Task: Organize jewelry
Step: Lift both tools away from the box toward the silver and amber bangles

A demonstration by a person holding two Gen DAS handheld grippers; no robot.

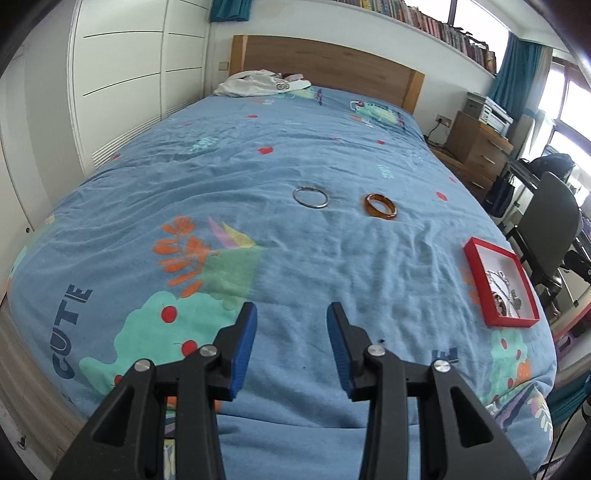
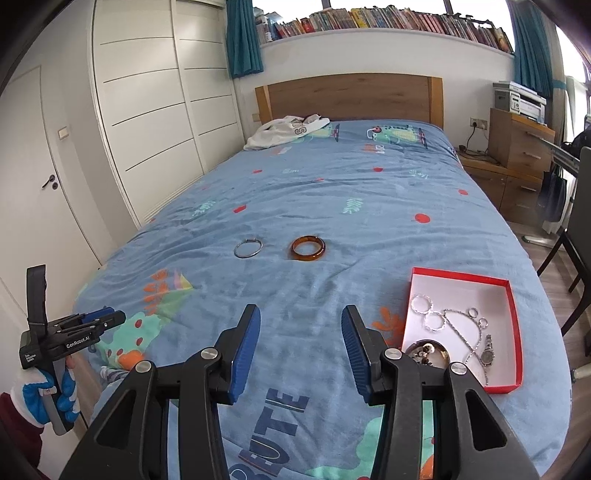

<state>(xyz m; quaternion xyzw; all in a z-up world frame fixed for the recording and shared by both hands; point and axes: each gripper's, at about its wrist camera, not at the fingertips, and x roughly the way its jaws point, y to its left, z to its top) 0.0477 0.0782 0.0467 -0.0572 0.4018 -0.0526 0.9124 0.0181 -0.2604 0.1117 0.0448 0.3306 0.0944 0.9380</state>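
Bedroom, bed [image 2: 332, 192] with blue cover. Silver ring [image 2: 248, 247] and amber bangle [image 2: 307, 249] mid-bed; red box [image 2: 513, 314] near right edge, partly filled. Left gripper [image 1: 291, 347], right gripper [image 2: 301, 350]: fingers apart, empty. Risk: thin ring slips; cover snags.

Setting: bedroom in a private home. Evidence: bed [image 2: 332, 206] with blue cartoon-print cover filling the centre of both views; wooden headboard [image 2: 349, 98] at top centre; white wardrobe doors [image 2: 155, 122] at left; shelf of books [image 2: 388, 20] along the upper edge; teal curtains [image 2: 243, 37] at upper left and upper right; wooden drawer unit [image 2: 517, 140] with a printer [image 2: 521, 99] at right; folded white clothing [image 2: 284, 131] near the headboard.
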